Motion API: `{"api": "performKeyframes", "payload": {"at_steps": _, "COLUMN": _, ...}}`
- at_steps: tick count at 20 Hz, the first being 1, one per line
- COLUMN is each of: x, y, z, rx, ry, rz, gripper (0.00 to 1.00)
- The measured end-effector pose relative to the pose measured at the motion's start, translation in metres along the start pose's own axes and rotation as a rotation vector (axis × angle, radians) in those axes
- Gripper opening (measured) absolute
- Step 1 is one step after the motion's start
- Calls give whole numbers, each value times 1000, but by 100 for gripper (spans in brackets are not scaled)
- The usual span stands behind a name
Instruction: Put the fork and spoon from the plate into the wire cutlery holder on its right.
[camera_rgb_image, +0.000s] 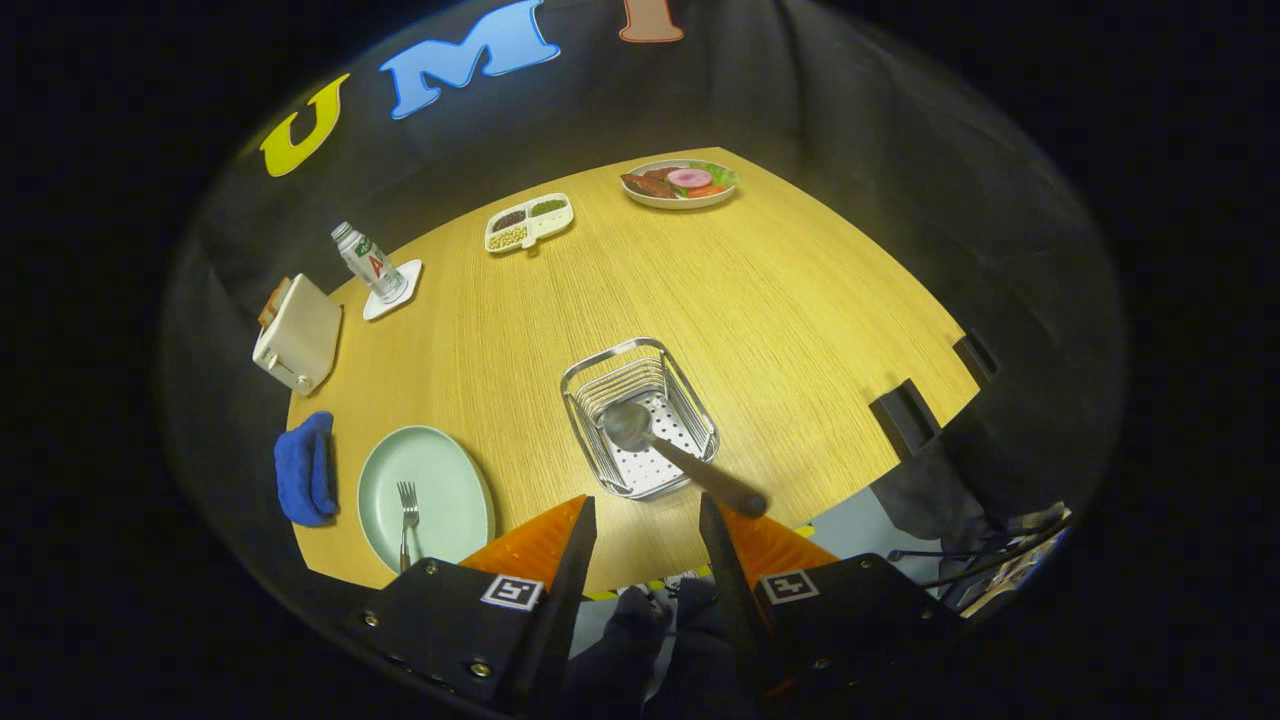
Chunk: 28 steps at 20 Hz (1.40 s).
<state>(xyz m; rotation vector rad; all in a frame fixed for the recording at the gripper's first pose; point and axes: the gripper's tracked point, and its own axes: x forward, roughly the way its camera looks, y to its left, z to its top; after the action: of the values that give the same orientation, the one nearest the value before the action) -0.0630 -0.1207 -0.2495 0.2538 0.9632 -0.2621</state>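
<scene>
Two fingers of the hand-held gripper (648, 515) stand apart with an empty gap between them, so it is open and grips nothing. It hovers high above a wooden worktop (800, 300), looking down on it.

Just ahead of the fingers sits the wire cutlery holder (640, 415), a small rectangular basket with a perforated floor. The spoon (670, 452) rests in it: its bowl lies inside the basket, and its dark handle leans out over the near rim, ending just beside the tip of the right finger. Whether that finger touches the handle cannot be told.

To the left of the holder lies a pale green plate (445, 480). The fork (407, 518) is on the plate, tines pointing away from the gripper. Left of the plate, a folded blue cloth (305, 468) lies at the worktop's edge.

Farther off on the left stand a cream toaster (297, 335) and a small water bottle (366, 262) on a white coaster (400, 295). Beyond the holder, well apart from it, are a white divided dish (529, 222) holding beans and grains and a plate of food (682, 183) near the far edge.
</scene>
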Motion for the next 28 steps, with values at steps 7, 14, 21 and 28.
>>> {"api": "performKeyframes", "payload": {"at_steps": 7, "x": 2, "y": 15, "z": -3, "rx": -31, "ry": 12, "rz": 21, "gripper": 65}}
{"api": "performKeyframes", "payload": {"at_steps": 14, "x": 8, "y": 39, "z": -10, "rx": -79, "ry": 41, "rz": 54, "gripper": 64}}
{"api": "performKeyframes", "payload": {"at_steps": 21, "x": 14, "y": 72, "z": -24, "rx": -141, "ry": 87, "rz": 106, "gripper": 65}}
{"api": "performKeyframes", "payload": {"at_steps": 28, "x": 21, "y": 117, "z": -44, "rx": -216, "ry": 142, "rz": 168, "gripper": 64}}
